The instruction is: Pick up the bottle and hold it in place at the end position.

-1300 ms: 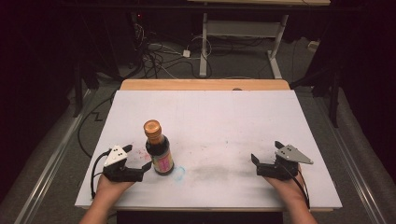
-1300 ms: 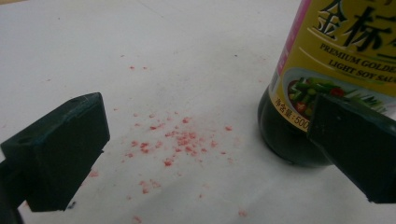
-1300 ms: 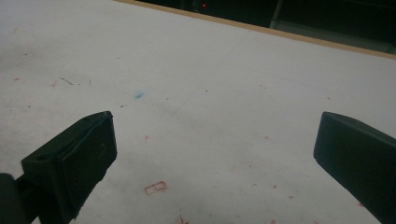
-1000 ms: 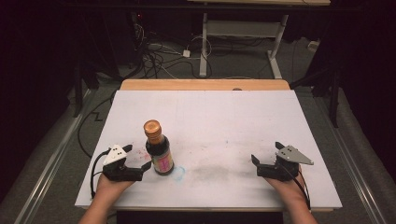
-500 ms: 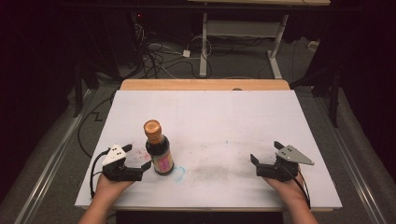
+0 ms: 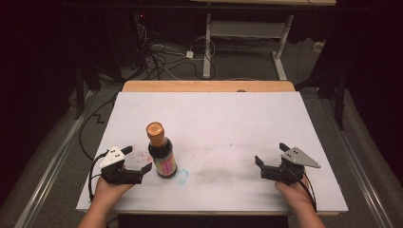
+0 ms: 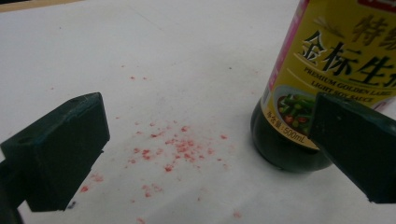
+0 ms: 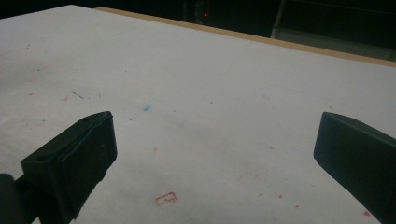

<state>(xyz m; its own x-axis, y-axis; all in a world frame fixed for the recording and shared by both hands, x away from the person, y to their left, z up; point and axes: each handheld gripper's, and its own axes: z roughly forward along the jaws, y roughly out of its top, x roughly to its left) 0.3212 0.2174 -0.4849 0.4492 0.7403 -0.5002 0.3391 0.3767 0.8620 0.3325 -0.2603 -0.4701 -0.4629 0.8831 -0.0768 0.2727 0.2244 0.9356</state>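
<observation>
A dark soy sauce bottle (image 6: 160,151) with a copper-coloured cap and a yellow and pink label stands upright on the white table (image 6: 214,123), left of centre near the front. My left gripper (image 6: 138,159) rests on the table just left of the bottle, open, its jaws pointing at it. In the left gripper view the bottle (image 7: 322,79) stands past the right jaw, outside the gap. My right gripper (image 6: 270,159) lies open near the front right, with bare table between its jaws in the right gripper view.
Red specks (image 7: 180,147) dot the table in front of the left gripper. A wooden strip (image 6: 209,86) runs along the table's far edge. Beyond it are cables (image 6: 164,52) on the floor and a white desk frame (image 6: 247,33).
</observation>
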